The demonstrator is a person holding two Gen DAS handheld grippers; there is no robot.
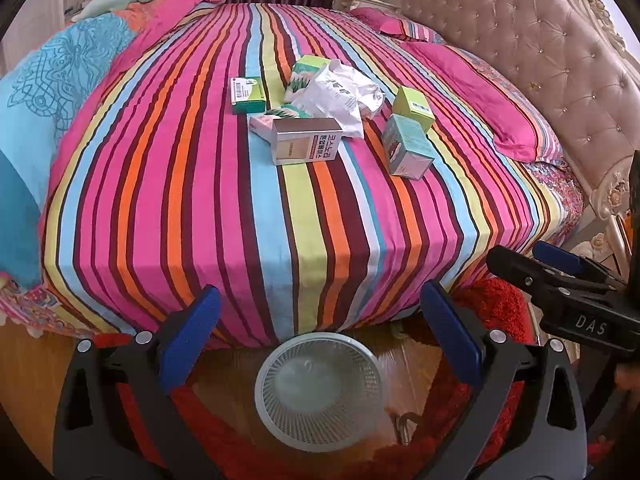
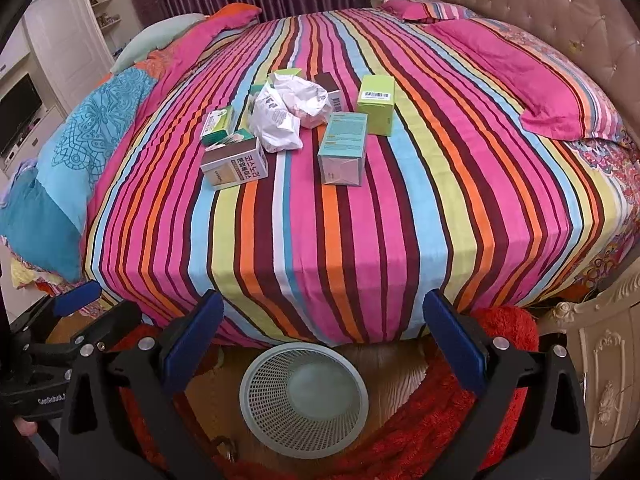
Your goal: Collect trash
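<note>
Left wrist view, nearest first: the left gripper (image 1: 320,344) and right gripper (image 2: 324,344) both gape wide, holding nothing, above the mesh wastebasket (image 1: 320,392) at 6 o'clock on the floor. Toward 12, on the striped bed (image 1: 280,220), lie cardboard boxes (image 1: 306,140) and a crumpled paper bag (image 1: 340,92): likely light, crushable, best pinched across narrow sides. Nothing blocks them; pink pillows (image 1: 480,92) sit at 2 o'clock.

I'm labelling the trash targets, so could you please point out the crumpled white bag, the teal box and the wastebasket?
Crumpled white bag (image 2: 286,114): right wrist view, middle of the crumpled plastic.
Teal box (image 2: 345,148): right wrist view, its top face.
Wastebasket (image 2: 260,376): right wrist view, left mesh wall.
</note>
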